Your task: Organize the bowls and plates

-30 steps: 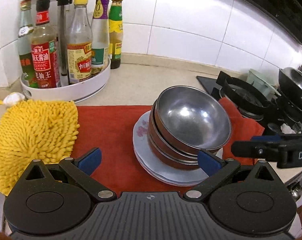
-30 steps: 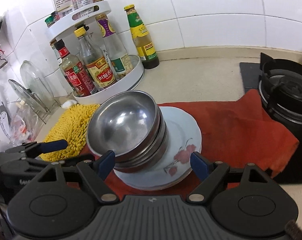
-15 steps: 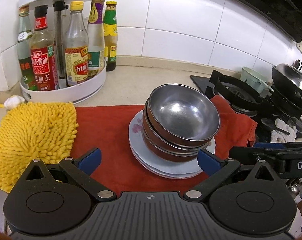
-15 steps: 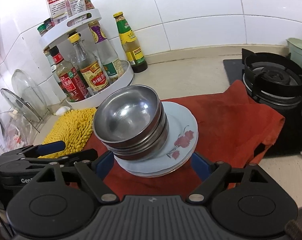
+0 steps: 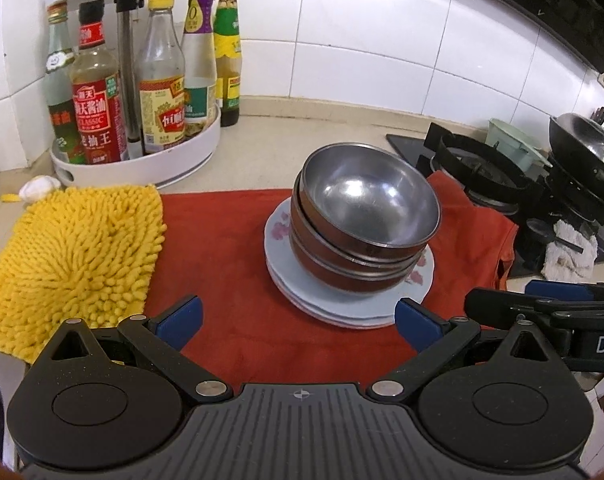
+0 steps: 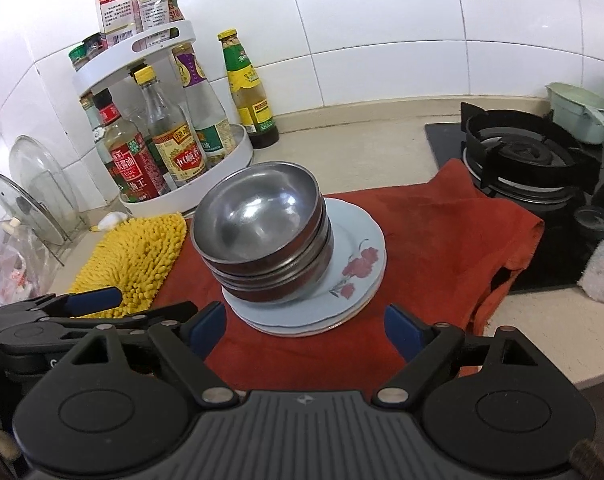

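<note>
A stack of steel bowls with red-brown outsides (image 5: 364,220) sits on a stack of pale floral plates (image 5: 286,280) on a red cloth (image 5: 230,248). The bowls (image 6: 262,236) and plates (image 6: 358,264) also show in the right wrist view. My left gripper (image 5: 298,320) is open and empty, just in front of the plates. My right gripper (image 6: 302,328) is open and empty, also in front of the plates, to the right of the left one.
A yellow chenille mat (image 5: 70,256) lies left of the cloth. A white turntable rack of sauce bottles (image 5: 142,120) stands at the back left. A gas stove (image 6: 530,160) with a wok (image 5: 586,148) is on the right. Pot lids lean in a rack (image 6: 30,208) far left.
Both grippers have drawn back from the stack, which looks smaller and farther. The bowls and plates have not moved.
</note>
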Available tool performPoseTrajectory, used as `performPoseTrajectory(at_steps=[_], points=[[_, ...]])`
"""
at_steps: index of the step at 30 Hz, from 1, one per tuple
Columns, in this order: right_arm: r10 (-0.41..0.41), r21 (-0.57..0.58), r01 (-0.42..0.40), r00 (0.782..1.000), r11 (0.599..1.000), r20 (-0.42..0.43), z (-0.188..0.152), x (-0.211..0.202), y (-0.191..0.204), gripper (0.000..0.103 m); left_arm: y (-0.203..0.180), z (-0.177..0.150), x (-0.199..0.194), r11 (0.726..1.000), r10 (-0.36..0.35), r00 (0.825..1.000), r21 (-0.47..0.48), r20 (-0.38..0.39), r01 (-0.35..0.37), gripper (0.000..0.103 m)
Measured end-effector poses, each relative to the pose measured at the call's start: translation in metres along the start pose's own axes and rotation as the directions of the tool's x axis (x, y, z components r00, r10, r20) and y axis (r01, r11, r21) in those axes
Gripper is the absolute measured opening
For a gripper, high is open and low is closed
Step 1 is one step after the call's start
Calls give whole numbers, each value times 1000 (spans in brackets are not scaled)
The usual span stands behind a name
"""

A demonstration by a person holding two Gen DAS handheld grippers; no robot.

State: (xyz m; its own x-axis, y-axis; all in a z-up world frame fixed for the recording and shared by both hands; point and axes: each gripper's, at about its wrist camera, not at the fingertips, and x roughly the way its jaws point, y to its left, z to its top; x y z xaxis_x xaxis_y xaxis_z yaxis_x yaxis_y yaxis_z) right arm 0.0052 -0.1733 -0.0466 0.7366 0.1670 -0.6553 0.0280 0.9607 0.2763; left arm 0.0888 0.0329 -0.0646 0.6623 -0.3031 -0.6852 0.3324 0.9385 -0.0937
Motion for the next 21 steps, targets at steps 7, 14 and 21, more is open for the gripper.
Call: performPoseTrajectory(at_steps=[7, 14, 21], points=[[-45, 8, 45, 999, 999, 5, -8, -5, 4, 83, -4, -4, -1, 1000, 23, 999, 4, -25, -23, 103], [-64, 33, 63, 998, 997, 8, -12, -6, 1, 84, -4, -4, 0, 999, 40, 998, -7, -48, -41, 103], [-59, 51, 60, 998, 997, -10, -16, -2, -4, 87, -3, -6, 6, 999, 30, 996, -26, -87, -32, 103]])
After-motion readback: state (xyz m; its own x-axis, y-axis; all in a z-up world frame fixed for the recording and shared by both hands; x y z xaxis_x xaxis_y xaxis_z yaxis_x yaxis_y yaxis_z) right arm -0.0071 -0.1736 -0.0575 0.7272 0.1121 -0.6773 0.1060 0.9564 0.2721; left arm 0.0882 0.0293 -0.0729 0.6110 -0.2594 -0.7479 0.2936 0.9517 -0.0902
